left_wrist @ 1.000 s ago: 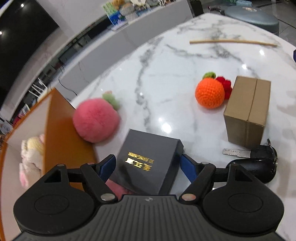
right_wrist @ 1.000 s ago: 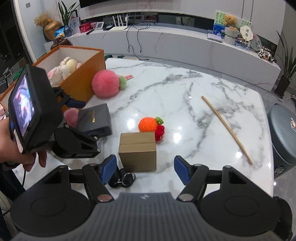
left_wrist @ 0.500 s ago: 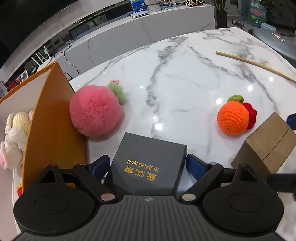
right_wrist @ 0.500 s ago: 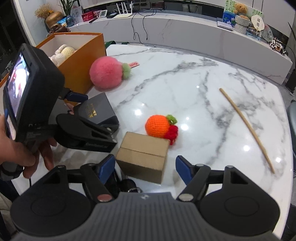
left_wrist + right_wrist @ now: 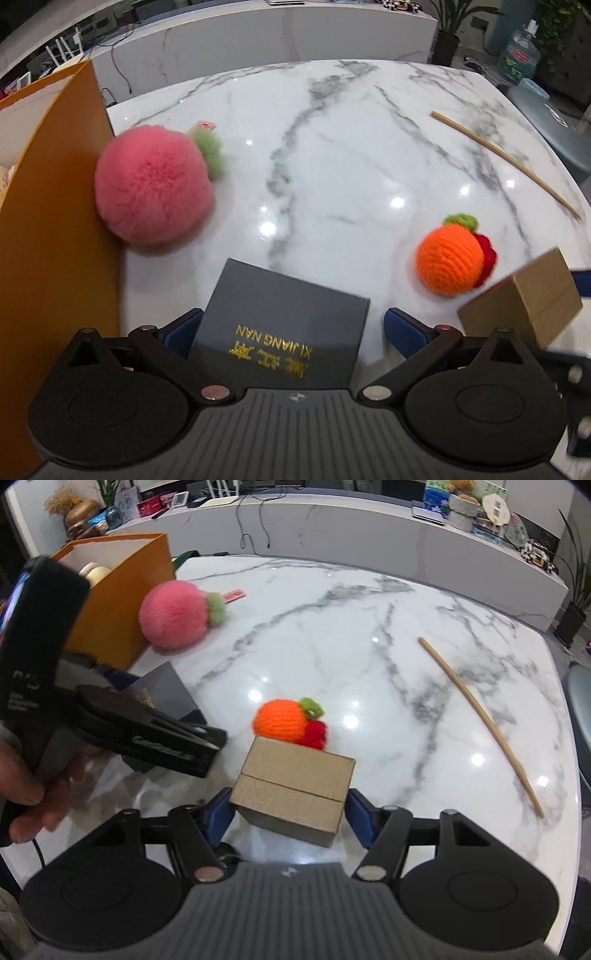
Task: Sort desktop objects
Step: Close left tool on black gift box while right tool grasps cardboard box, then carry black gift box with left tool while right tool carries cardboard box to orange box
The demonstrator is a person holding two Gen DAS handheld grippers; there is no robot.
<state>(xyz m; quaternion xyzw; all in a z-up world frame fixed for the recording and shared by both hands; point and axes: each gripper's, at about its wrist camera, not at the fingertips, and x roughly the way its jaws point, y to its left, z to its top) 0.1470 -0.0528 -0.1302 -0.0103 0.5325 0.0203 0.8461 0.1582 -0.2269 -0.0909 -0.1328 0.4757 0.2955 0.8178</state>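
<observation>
On the marble desk (image 5: 332,155), left claw (image 5: 291,328) gapes around the dark box (image 5: 280,325) — right claw (image 5: 288,812) closing around the cardboard box (image 5: 295,786), pads not yet pressing.

The desk (image 5: 332,155) is white marble veined in grey. At nine o'clock an orange box (image 5: 55,221); beside it a fluffy pink ball (image 5: 153,184) with a green tuft. The dark grey case (image 5: 280,325) bears gold lettering. At three o'clock, an orange crocheted fruit (image 5: 448,260), green-topped, red behind; a plain brown carton (image 5: 295,782); a tan stick (image 5: 480,723).

White marble table (image 5: 369,635), long white counter (image 5: 369,542) behind, potted plants (image 5: 452,22)
</observation>
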